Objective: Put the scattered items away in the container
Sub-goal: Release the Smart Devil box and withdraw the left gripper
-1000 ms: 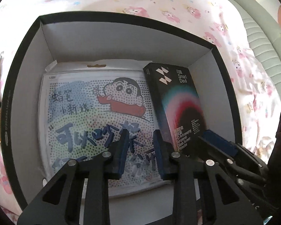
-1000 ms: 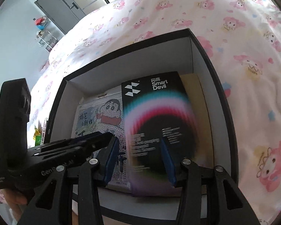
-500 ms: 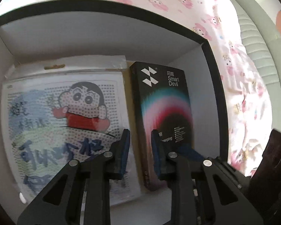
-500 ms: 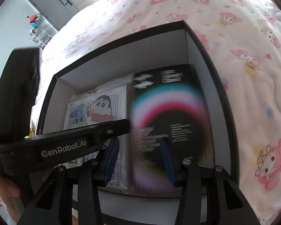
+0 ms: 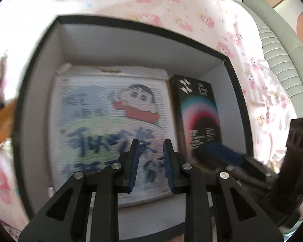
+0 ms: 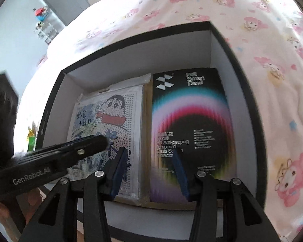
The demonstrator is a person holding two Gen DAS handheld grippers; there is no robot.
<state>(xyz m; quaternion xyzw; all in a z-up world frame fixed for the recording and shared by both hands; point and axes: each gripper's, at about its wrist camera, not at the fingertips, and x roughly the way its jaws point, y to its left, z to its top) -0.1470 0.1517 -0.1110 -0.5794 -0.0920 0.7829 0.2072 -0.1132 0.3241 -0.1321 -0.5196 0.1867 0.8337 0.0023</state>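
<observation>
A black-rimmed box with white inside walls (image 5: 131, 46) (image 6: 135, 64) sits on the bed. Inside lie a flat cartoon sticker pack (image 5: 109, 121) (image 6: 109, 125) on the left and a black Smart Devil screen-protector box (image 5: 200, 119) (image 6: 192, 125) on the right, flat on the bottom. My left gripper (image 5: 150, 161) is open and empty above the sticker pack's near part. My right gripper (image 6: 149, 169) is open and empty, hovering over the near end of the black box. The left gripper's side also shows in the right wrist view (image 6: 56, 159).
The box rests on a pink cartoon-print bedsheet (image 6: 272, 60). A grey padded headboard (image 5: 278, 46) is at the right in the left wrist view. An orange item (image 5: 0, 125) lies outside the box's left wall. A grey door (image 6: 56, 2) is far back.
The black box has left the right gripper and now lies flat in the container. The left gripper has pulled back and shifted left over the sticker pack.
</observation>
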